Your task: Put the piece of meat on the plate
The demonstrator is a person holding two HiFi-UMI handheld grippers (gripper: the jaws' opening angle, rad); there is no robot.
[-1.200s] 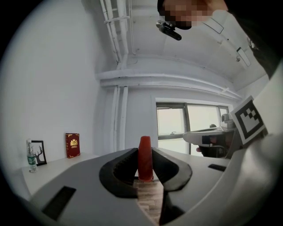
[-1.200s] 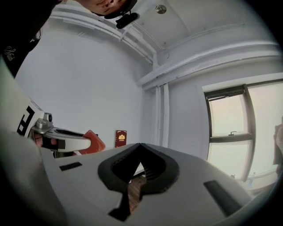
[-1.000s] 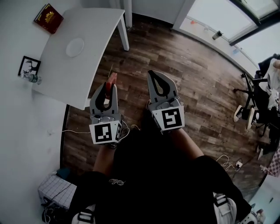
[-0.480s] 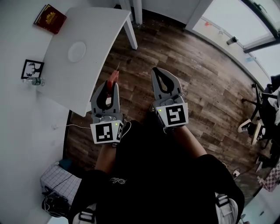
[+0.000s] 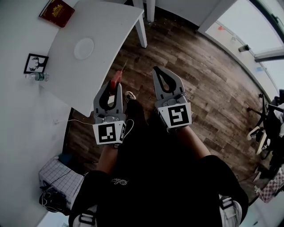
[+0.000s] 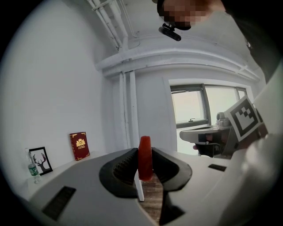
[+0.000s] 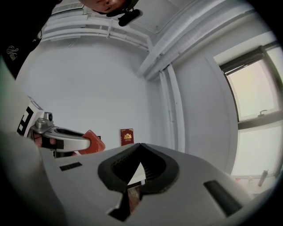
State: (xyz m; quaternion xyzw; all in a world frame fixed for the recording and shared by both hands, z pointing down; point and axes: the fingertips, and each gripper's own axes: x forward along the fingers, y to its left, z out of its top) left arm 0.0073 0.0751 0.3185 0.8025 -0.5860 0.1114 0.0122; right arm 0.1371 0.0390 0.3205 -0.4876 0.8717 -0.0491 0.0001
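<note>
Piece of meat (image 6: 145, 159) clamped edge-on in left hand-held gripper (image 5: 116, 86); right hand-held gripper (image 5: 157, 71) alongside, jaws together, both roughly level.

Red book (image 5: 57, 11), deer picture (image 5: 35, 64) (framed)

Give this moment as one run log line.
left tool: shut on red piece of meat | right tool: shut, empty | round white plate: no meat, on white table
</note>
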